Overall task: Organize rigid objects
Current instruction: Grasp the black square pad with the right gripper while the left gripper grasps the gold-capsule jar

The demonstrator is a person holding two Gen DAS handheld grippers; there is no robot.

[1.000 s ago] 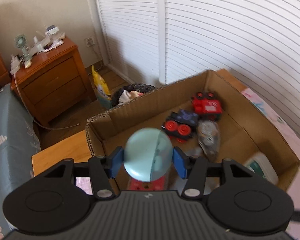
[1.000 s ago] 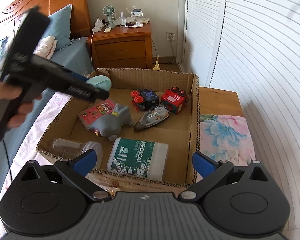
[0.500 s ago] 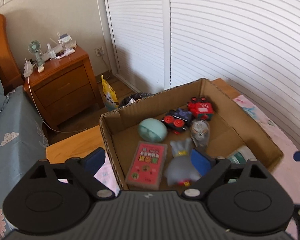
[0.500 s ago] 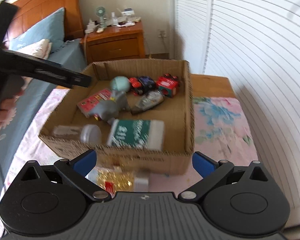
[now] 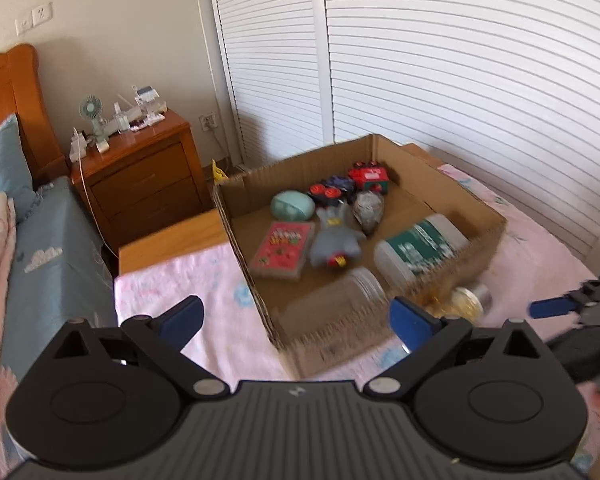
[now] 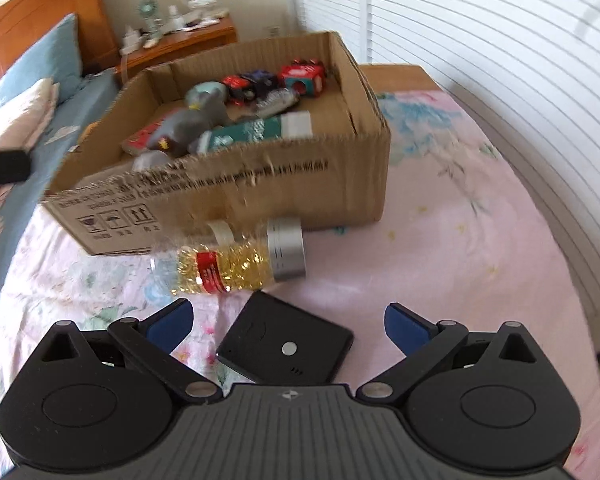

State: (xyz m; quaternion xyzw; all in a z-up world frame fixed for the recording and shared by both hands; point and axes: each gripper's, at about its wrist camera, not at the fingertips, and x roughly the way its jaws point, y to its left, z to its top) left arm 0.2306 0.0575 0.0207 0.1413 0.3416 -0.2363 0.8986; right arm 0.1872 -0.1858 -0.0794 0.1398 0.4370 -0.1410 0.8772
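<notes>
A cardboard box (image 5: 476, 236) (image 6: 236, 184) on the pink sheet holds a pale teal egg-shaped case (image 5: 292, 206), a red card pack (image 5: 282, 250), a grey toy figure (image 5: 334, 240), toy cars (image 5: 370, 176), a green-labelled bottle (image 5: 420, 246) and a clear jar (image 5: 340, 292). A clear jar with gold filling and a silver lid (image 6: 228, 264) lies in front of the box. A flat black device (image 6: 286, 344) lies just before my right gripper (image 6: 288, 324), which is open and empty. My left gripper (image 5: 296, 320) is open and empty, back from the box's near corner.
A wooden nightstand (image 5: 140, 176) with a small fan and chargers stands at the back left, beside the bed with a blue pillow (image 5: 0, 164). White louvred doors (image 5: 460, 80) run along the right. The bare wooden bed end (image 6: 396, 76) shows behind the box.
My left gripper let go of the teal case in the box, opened and drew back. My right gripper dropped back and down; the gold jar and black device came into view.
</notes>
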